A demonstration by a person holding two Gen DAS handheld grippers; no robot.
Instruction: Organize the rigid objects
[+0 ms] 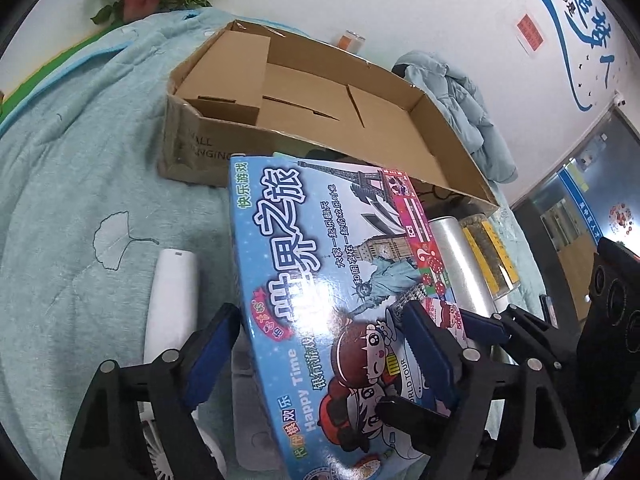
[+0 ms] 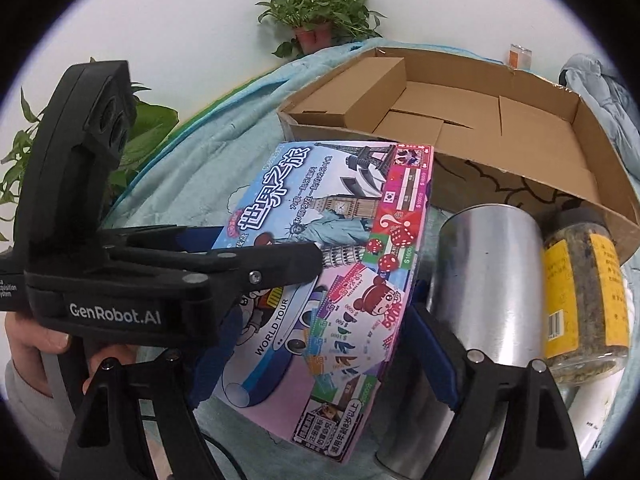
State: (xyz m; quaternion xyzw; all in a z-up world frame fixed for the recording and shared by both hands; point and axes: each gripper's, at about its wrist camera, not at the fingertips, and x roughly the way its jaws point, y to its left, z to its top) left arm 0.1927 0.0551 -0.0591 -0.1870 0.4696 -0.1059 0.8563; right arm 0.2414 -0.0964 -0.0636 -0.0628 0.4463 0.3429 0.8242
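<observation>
A colourful board game box (image 1: 320, 264) lies tilted on the teal blanket in front of an open cardboard box (image 1: 320, 120). My left gripper (image 1: 320, 312) is shut on the game box at its left edge. One pad presses the side and the other finger lies across the printed top, as the right wrist view also shows (image 2: 264, 248). My right gripper (image 2: 320, 320) stands open around the game box's (image 2: 340, 280) near end, its pads (image 2: 432, 344) just beside the edges. A hand (image 2: 32, 340) holds the left gripper.
A shiny metal can (image 2: 484, 272) and a jar with a yellow label (image 2: 580, 292) lie right of the game box. A white remote-like stick (image 1: 172, 300) and a small white fan (image 1: 168, 452) lie to its left. Potted plants (image 2: 320, 16) and a jacket (image 1: 460, 100) sit behind the cardboard box (image 2: 480, 120).
</observation>
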